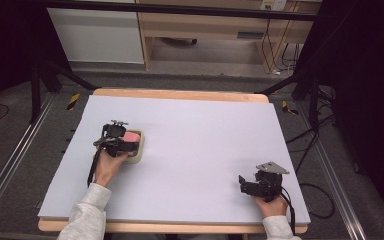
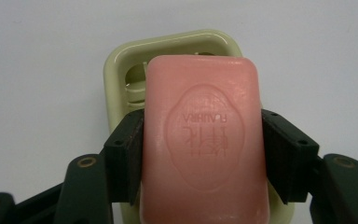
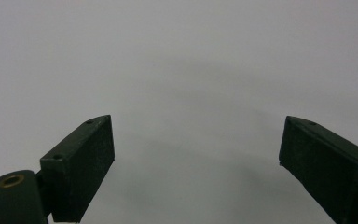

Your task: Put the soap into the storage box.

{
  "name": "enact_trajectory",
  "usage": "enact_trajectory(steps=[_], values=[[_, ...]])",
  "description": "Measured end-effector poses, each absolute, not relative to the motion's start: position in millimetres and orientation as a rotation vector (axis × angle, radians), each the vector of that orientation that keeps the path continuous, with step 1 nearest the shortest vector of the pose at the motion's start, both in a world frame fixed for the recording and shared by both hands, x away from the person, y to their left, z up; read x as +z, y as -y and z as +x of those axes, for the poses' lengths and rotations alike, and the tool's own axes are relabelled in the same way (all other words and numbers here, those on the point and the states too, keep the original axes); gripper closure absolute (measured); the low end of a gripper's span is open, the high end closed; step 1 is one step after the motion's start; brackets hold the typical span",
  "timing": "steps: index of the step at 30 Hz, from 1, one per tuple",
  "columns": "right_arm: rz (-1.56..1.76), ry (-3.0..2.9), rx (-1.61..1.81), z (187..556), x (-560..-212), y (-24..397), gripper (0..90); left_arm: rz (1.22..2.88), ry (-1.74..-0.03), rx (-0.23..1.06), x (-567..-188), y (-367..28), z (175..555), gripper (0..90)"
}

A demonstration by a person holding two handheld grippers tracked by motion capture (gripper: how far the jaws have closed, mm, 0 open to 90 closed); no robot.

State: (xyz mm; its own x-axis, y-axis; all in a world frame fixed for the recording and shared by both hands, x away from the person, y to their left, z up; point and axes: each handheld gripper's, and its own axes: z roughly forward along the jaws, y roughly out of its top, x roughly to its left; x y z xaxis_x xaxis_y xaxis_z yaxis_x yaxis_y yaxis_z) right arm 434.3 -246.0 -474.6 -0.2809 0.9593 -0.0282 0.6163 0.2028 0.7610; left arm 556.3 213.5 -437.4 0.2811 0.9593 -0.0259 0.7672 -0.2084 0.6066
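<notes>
Counter (image 1: 190,150) was covered by a pale sheet, work sat at its left side, mid-depth. Soap dish (image 2: 121,60), pale green glossy plastic, rested flat there; looked light and likely to skate if nudged. Pink soap bar (image 2: 205,140) sat over the dish, embossed face up, far end toward the dish's far rim. Left gripper (image 2: 203,156) was clamped on the bar across its long edges, pads square on both sides. Bar judged firm but dentable and slick, worse if wet; flat long edges were the right hold, moderate squeeze only. Right gripper (image 3: 196,163) idled at the near right of the counter, jaws wide apart, nothing between them.
</notes>
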Motion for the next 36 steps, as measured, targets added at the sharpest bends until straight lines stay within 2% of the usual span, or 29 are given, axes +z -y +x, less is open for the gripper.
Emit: enact_trajectory(steps=[25,36], values=[[1.461,-1.977,0.888,434,-475,246,10.6,2.049,-1.552,0.496,-443,-213,558,36.3],[1.459,-1.978,0.891,433,-474,246,10.6,1.991,-1.491,0.541,-426,-221,550,28.5]])
